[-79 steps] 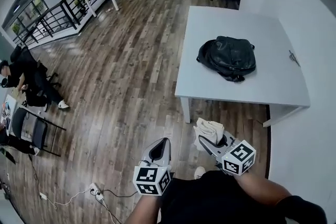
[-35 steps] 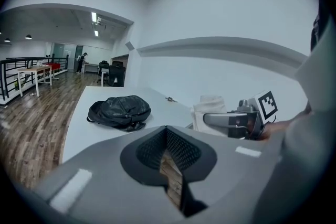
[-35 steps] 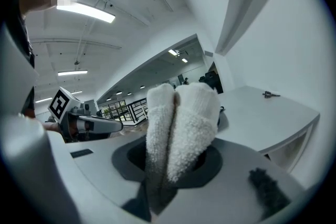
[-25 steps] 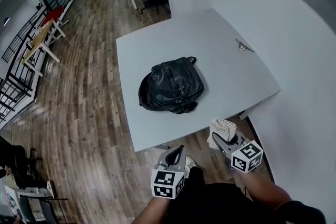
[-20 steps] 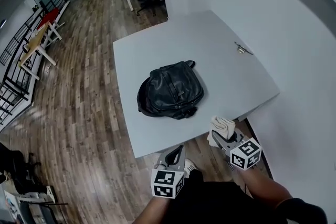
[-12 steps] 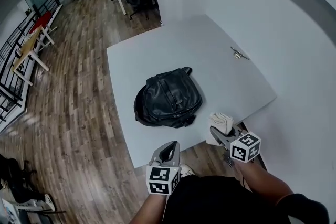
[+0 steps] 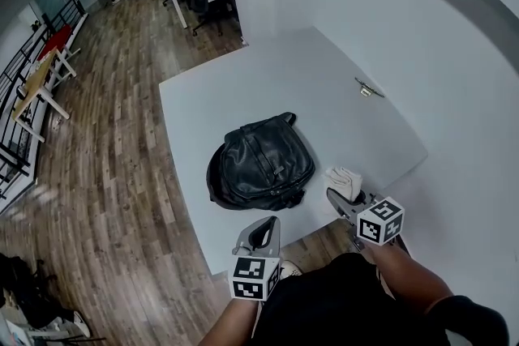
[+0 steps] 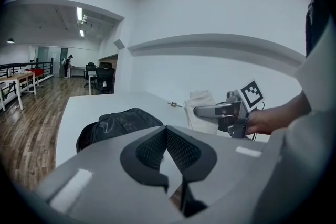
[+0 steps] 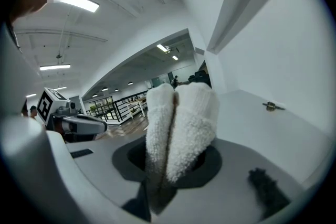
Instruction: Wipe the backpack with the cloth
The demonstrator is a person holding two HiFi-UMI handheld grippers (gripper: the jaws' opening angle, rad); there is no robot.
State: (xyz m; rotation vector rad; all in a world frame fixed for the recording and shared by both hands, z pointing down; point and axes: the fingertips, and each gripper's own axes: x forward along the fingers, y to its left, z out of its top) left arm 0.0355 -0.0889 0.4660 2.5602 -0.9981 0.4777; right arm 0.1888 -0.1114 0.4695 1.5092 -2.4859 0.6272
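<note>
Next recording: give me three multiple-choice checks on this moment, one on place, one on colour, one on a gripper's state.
1. Where does the backpack lie?
A) on the white table
B) on the wooden floor
C) on an office chair

2. What colour is the backpack?
A) red
B) black
C) white

3. What is between the jaws of the right gripper?
A) nothing
B) a backpack strap
C) the white cloth

Answers: 1 A, the head view shows it resting on the tabletop. 2 B, its whole surface is black. 3 C, the right gripper view shows the folded cloth clamped between the jaws.
</note>
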